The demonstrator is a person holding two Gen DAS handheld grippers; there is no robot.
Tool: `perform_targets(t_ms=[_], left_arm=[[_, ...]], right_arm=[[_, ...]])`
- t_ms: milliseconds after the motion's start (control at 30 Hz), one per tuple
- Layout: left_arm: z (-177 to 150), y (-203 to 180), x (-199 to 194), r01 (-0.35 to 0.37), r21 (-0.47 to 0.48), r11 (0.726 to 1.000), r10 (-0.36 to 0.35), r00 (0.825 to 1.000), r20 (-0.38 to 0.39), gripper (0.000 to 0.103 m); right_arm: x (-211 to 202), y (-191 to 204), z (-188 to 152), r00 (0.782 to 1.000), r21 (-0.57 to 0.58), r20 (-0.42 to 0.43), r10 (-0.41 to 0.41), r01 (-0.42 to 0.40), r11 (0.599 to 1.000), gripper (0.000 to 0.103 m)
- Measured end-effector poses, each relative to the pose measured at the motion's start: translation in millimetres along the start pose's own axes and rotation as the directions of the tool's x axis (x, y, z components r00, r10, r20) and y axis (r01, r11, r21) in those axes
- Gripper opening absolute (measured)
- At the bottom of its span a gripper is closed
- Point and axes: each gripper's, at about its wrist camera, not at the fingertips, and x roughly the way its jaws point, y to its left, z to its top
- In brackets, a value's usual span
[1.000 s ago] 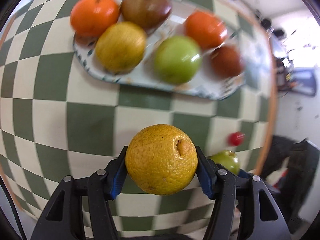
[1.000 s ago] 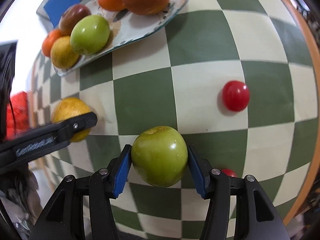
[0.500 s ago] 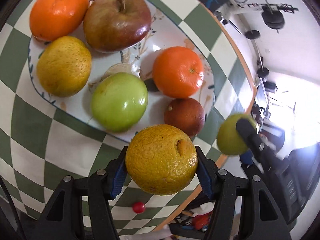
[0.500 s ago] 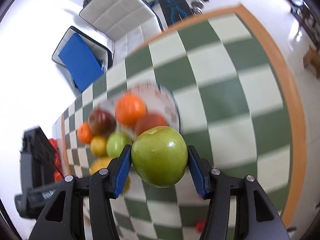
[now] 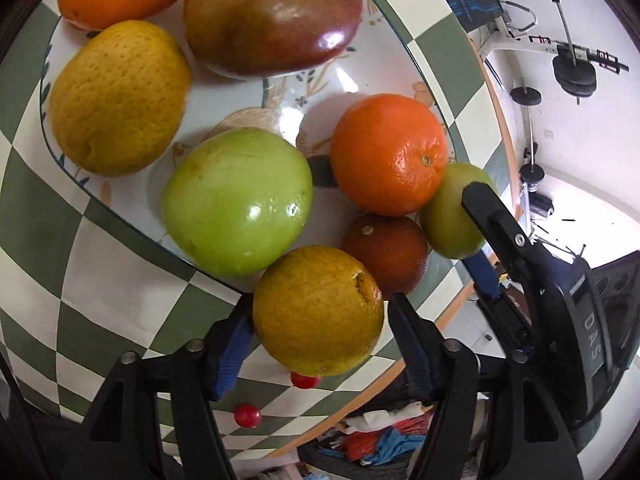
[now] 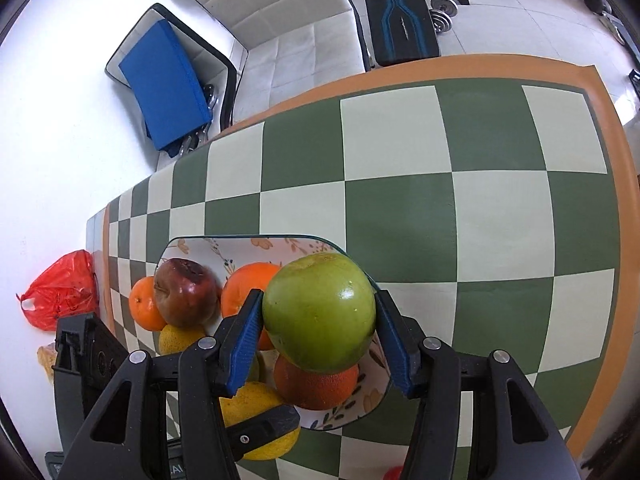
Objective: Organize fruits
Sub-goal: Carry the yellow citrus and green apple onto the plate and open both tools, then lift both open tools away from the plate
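My left gripper (image 5: 320, 320) is shut on a yellow-orange citrus (image 5: 318, 310) and holds it over the near rim of the patterned plate (image 5: 280, 92). The plate carries a green apple (image 5: 238, 200), a yellow citrus (image 5: 116, 96), a red apple (image 5: 272, 12), two oranges (image 5: 390, 164) and a brown-red fruit (image 5: 386, 250). My right gripper (image 6: 320, 328) is shut on a green apple (image 6: 320, 312) and holds it above the plate's (image 6: 240, 250) right part. That apple also shows in the left wrist view (image 5: 452, 220).
The table has a green-and-cream checked cloth (image 6: 400, 160) with an orange border. Two small red fruits (image 5: 247, 415) lie on the cloth near the table's edge. A red bag (image 6: 60, 290) and a blue-cushioned chair (image 6: 164, 80) are on the floor beyond.
Both grippers have moved in over the plate with their fruits. The plate's fruits now fill the left view, and the right gripper's apple sits above the plate's right part.
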Motion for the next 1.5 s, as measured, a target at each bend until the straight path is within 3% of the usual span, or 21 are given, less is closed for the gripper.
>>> perform_targets(t_ms=[233, 300, 400, 500, 600, 633, 733, 833, 1133, 1500], left_arm=[[-8.4, -7.4, -16.5, -0.019, 0.075, 0.997, 0.018, 1.000, 0.012, 0.067], [-13.2, -15.1, -23.4, -0.050, 0.132, 0.990, 0.046, 0.998, 0.031, 0.067], [-23.9, -29.6, -36.6, -0.136, 0.252, 0.958, 0.116, 0.989, 0.091, 0.067], [-36.1, -39.1, -53.1, -0.287, 0.369, 0.884, 0.219, 0.952, 0.215, 0.072], [-43.7, -36.5, -70.8, -0.422, 0.423, 0.802, 0.288, 0.893, 0.345, 0.075], [-45.3, -34.9, -77.1, -0.472, 0.432, 0.769, 0.311, 0.865, 0.393, 0.076], [-47.7, -29.8, -89.2, -0.555, 0.431, 0.711, 0.343, 0.809, 0.476, 0.080], [-51.1, -21.0, -97.6, -0.600, 0.426, 0.677, 0.355, 0.773, 0.525, 0.083], [-65.1, -5.0, -116.5, -0.665, 0.407, 0.626, 0.351, 0.706, 0.615, 0.089], [-123.0, -4.2, -169.1, -0.657, 0.434, 0.616, 0.232, 0.678, 0.697, 0.089]], right_arm=[[-1.5, -5.6, -3.6, 1.000, 0.026, 0.008, 0.015, -0.015, 1.000, 0.073], [-6.2, -7.0, -7.1, 1.000, 0.030, 0.013, 0.011, -0.011, 0.999, 0.075], [-18.3, -6.1, -16.8, 0.999, 0.018, 0.040, -0.013, 0.012, 1.000, 0.082], [-32.2, -2.1, -31.8, 0.996, -0.001, 0.073, -0.052, 0.052, 0.999, 0.083], [-44.8, 3.9, -50.4, 0.989, -0.022, 0.104, -0.102, 0.105, 0.994, 0.086], [-48.7, 7.0, -57.5, 0.985, -0.032, 0.117, -0.125, 0.129, 0.991, 0.090], [-58.9, 15.0, -79.3, 0.971, -0.042, 0.149, -0.186, 0.194, 0.980, 0.090], [-69.1, 24.4, -100.9, 0.953, -0.052, 0.184, -0.239, 0.252, 0.966, 0.091], [-89.5, 48.5, -149.4, 0.919, -0.039, 0.249, -0.305, 0.325, 0.945, 0.094], [-137.6, 75.6, -186.2, 0.882, -0.016, 0.342, -0.325, 0.352, 0.936, 0.096]])
